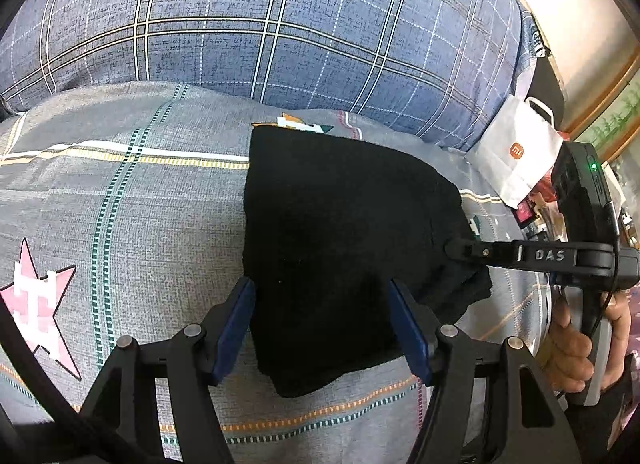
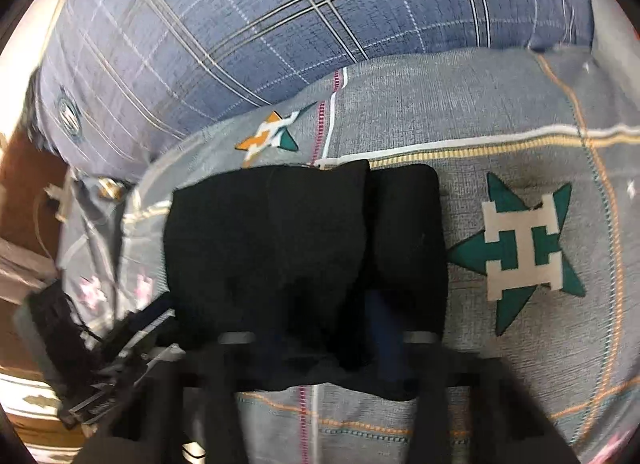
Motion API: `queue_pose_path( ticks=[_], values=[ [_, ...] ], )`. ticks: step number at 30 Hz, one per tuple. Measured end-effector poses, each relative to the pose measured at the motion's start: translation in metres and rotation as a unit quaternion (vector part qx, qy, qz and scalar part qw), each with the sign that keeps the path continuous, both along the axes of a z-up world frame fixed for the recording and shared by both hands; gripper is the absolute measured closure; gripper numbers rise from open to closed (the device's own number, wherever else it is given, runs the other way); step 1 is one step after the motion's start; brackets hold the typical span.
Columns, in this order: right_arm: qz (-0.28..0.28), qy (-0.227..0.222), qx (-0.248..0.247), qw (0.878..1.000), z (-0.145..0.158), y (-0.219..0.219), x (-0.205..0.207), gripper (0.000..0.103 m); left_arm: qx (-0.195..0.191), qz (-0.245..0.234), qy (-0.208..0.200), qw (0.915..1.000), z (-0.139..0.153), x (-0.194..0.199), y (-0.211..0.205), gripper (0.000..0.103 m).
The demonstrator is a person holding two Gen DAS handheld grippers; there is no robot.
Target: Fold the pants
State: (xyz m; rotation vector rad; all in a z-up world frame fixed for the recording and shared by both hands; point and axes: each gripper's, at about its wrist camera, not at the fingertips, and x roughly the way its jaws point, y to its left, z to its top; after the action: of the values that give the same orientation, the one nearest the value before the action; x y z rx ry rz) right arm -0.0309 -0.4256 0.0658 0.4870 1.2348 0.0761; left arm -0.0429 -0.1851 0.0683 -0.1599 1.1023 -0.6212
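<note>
Only the left view shows the white paper bag (image 1: 516, 156). Left gripper (image 1: 322, 324) spread before soft black pants (image 1: 340, 232); right gripper (image 1: 452, 248) pinches their edge.

Folded pants (image 1: 344, 248) on the bedsheet (image 1: 120, 204), in front of a big pillow (image 1: 280, 24) lying behind. Left gripper (image 1: 322, 328) just before the near edge, one finger at each side; right gripper (image 1: 460, 250) touching the right edge. Paper bag (image 1: 516, 152) beyond, right of the pillow, beside the bed.
</note>
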Motion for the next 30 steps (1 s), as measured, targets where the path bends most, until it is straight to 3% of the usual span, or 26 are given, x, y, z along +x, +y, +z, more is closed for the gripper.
queue_pose_path(
  ticks=[2,6,9,11,14,17,18,19,20,21,22,24,26,30],
  values=[
    [0.004,0.003,-0.02,1.0,-0.002,0.001,0.001,0.095,0.001,0.002,0.0,1.0,0.001,-0.001,0.0,0.035],
    [-0.003,-0.044,-0.026,0.999,0.03,-0.006,-0.012,0.096,-0.023,-0.014,-0.002,0.9996,0.012,-0.007,-0.001,0.035],
    [-0.016,-0.048,-0.047,0.998,0.033,-0.013,-0.019,0.096,0.01,-0.02,-0.004,0.9997,0.005,-0.007,-0.01,0.035],
    [-0.015,0.002,-0.031,0.999,0.004,-0.013,-0.012,0.095,0.059,-0.021,0.01,0.998,-0.012,-0.004,-0.019,0.035],
    [-0.025,-0.004,-0.016,1.0,0.007,-0.017,-0.011,0.092,0.025,-0.008,0.044,0.9987,-0.02,0.002,-0.009,0.035],
    [-0.066,-0.062,0.027,0.996,0.029,-0.036,-0.021,0.092,-0.015,0.003,0.05,0.9986,-0.009,0.007,0.001,0.035],
    [-0.082,-0.088,0.038,0.992,0.037,-0.044,-0.026,0.089,-0.024,0.009,0.036,0.999,-0.002,0.008,0.005,0.035],
    [-0.104,-0.113,0.048,0.987,0.043,-0.053,-0.03,0.073,-0.029,0.01,0.031,0.999,0.001,0.008,0.007,0.035],
    [-0.122,-0.126,0.052,0.983,0.047,-0.059,-0.035,0.033,-0.037,0.011,0.03,0.9988,0.003,0.009,0.009,0.035],
    [-0.133,-0.13,0.054,0.981,0.048,-0.062,-0.036,0.015,-0.045,0.013,0.036,0.9983,0.002,0.01,0.011,0.035],
    [-0.142,-0.135,0.054,0.979,0.048,-0.066,-0.038,0.006,-0.051,0.016,0.044,0.9976,0.0,0.012,0.013,0.035],
    [-0.139,-0.13,0.049,0.98,0.045,-0.066,-0.036,0.006,-0.062,0.021,0.067,0.9956,-0.009,0.016,0.017,0.035],
    [-0.131,-0.096,0.046,0.986,0.033,-0.062,-0.029,0.007,-0.07,0.028,0.087,0.9933,-0.016,0.019,0.018,0.035],
    [-0.119,-0.031,0.086,0.989,0.002,-0.057,-0.02,0.016,-0.098,0.038,0.113,0.988,-0.021,0.024,0.022,0.035]
  ],
)
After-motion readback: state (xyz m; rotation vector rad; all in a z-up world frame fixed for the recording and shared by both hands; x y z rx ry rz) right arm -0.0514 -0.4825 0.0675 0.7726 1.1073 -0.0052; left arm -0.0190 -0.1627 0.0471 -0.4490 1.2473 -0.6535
